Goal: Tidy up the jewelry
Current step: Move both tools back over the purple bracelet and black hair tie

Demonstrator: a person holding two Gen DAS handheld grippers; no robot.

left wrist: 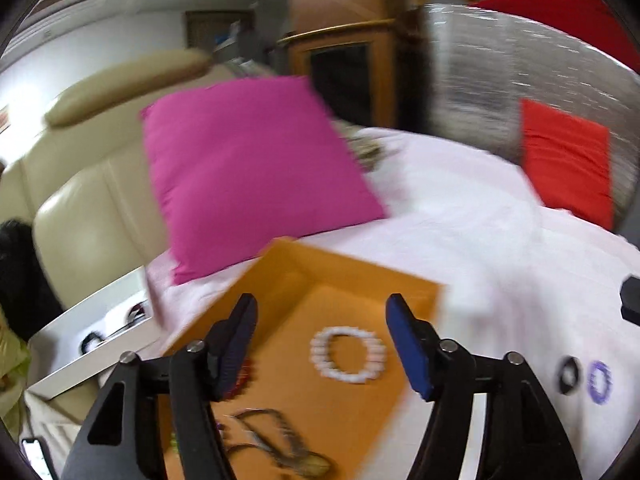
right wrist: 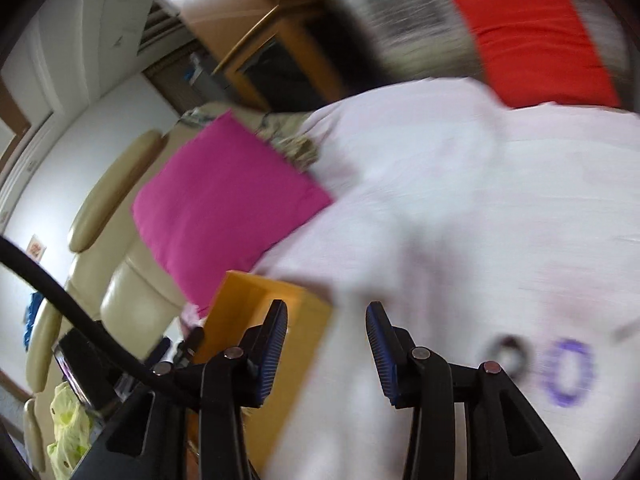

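My left gripper [left wrist: 322,344]: angled down over shallow orange cardboard tray [left wrist: 400,280], jaws spread wide, nothing between pads. White beaded bracelet [left wrist: 347,355] lies flat in tray, seen in gap between my fingers. Thin chain necklace [left wrist: 276,436] lies nearer, in same tray.

My right gripper [right wrist: 326,352]: angled down, jaws partly apart, empty; left finger over tray corner, right finger over white cloth [right wrist: 440,200].

On cloth, right of tray: dark ring [left wrist: 569,374] just beside purple beaded bracelet [left wrist: 599,382]. Both views blurred.

Bright, even indoor light; heavy motion blur throughout, fisheye bending and dark vignette at edges.
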